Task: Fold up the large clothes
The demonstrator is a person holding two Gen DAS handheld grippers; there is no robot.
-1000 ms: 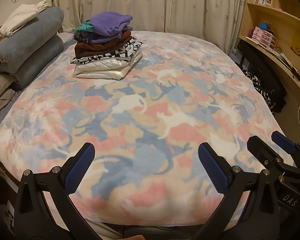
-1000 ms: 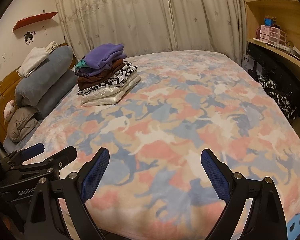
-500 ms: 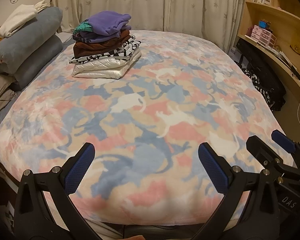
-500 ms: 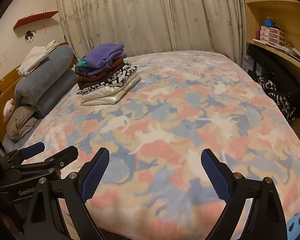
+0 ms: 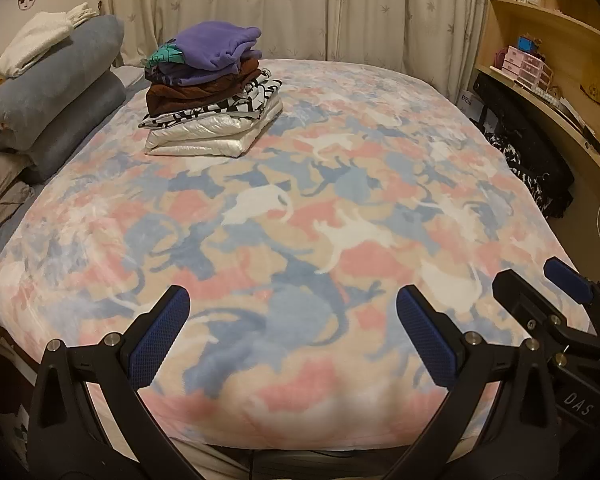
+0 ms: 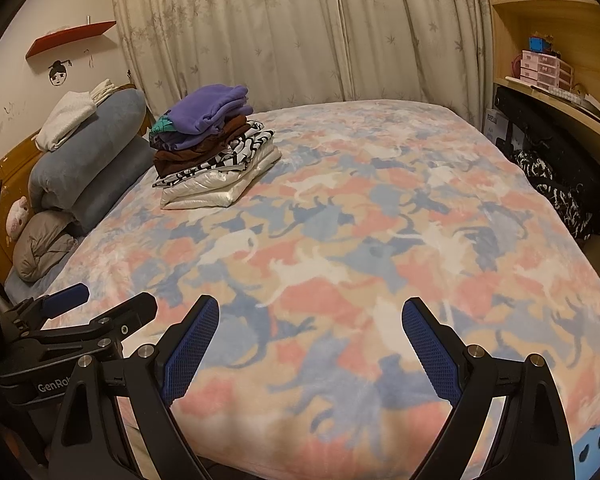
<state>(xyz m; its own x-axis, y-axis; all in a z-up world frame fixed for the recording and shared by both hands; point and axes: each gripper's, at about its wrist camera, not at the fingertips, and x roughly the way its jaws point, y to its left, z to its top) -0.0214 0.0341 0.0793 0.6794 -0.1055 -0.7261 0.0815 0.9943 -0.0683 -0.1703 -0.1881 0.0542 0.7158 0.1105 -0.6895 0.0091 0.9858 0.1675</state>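
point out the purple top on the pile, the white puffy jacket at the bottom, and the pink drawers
purple top (image 5: pixel 216 46), left wrist view, middle of its folded upper face
white puffy jacket (image 5: pixel 204 136), left wrist view, front folded edge
pink drawers (image 6: pixel 544 70), right wrist view, front face

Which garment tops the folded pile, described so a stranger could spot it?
On the bed with the cat-print blanket, a stack of folded clothes sits near the blue bolsters. Its top item is the purple fleece top, the only purple piece, above brown, black-and-white and shiny white layers.

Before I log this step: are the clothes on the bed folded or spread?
Folded. The clothes sit in one neat stack on the bed, purple on top, white at the bottom. Nothing lies spread.
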